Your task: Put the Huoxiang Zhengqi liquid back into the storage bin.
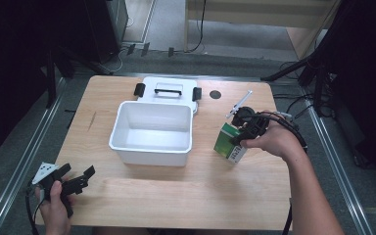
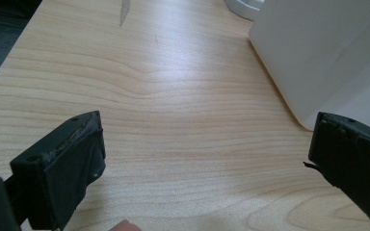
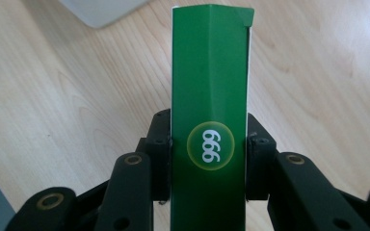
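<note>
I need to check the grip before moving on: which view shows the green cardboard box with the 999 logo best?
The right gripper view: the green cardboard box stands close up, clamped at both sides by the right gripper, logo readable. The high view shows the box small, right of the white plastic bin, partly covered by the hand. The left gripper view faces bare table and the bin's wall.

Pale wood-grain table; smooth white plastic bin.

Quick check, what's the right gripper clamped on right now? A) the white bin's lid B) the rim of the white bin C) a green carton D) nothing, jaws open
C: in the right gripper view the right gripper has both jaws pressed against the sides of the green carton, and the high view shows it held just right of the white bin.
</note>
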Tool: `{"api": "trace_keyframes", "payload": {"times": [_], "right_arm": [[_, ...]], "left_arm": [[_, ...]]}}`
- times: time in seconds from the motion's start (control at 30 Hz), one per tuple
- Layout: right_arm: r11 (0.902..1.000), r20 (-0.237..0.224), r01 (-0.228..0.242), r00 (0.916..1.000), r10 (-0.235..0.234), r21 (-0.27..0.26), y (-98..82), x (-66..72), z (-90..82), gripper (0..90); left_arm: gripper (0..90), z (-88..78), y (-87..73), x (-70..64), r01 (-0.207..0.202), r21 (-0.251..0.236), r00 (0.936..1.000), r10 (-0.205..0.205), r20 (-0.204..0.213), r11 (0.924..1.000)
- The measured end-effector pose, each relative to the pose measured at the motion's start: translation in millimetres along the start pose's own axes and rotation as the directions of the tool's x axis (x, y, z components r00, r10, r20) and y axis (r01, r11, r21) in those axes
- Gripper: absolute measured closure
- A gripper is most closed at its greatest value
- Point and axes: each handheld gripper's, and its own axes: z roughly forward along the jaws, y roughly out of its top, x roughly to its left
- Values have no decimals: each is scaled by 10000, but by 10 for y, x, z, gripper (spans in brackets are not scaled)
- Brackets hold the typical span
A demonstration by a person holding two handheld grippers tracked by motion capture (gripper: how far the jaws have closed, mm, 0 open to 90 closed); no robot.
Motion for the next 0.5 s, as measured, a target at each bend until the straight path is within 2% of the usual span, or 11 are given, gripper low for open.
{"api": "trace_keyframes", "payload": {"times": [0.1, 0.17, 0.3, 0.43, 0.5], "right_arm": [[9973, -111, 712, 9974, -714, -149, 61, 56, -128, 645], [9932, -28, 1139, 9935, -1140, -260, 105, 82, -208, 645], [9803, 124, 1930, 9812, -1927, -413, 198, 108, -355, 645], [9609, 195, 2688, 9632, -2681, -656, 312, 142, -496, 645], [9584, 209, 2754, 9613, -2746, -744, 375, 166, -562, 645]], "left_arm": [[0, 1, 0, 0, -16, -3, 10000, 16, 2, 10000], [0, 3, 0, -2, 14, -29, 10000, -14, -2, 10000], [0, 2, 1, 0, 12, -16, 10000, -12, 6, 10000], [0, 2, 1, 0, 12, -5, 10000, -12, 12, 10000], [0, 2, 1, 0, 16, -7, 10000, -16, 14, 10000]]}}
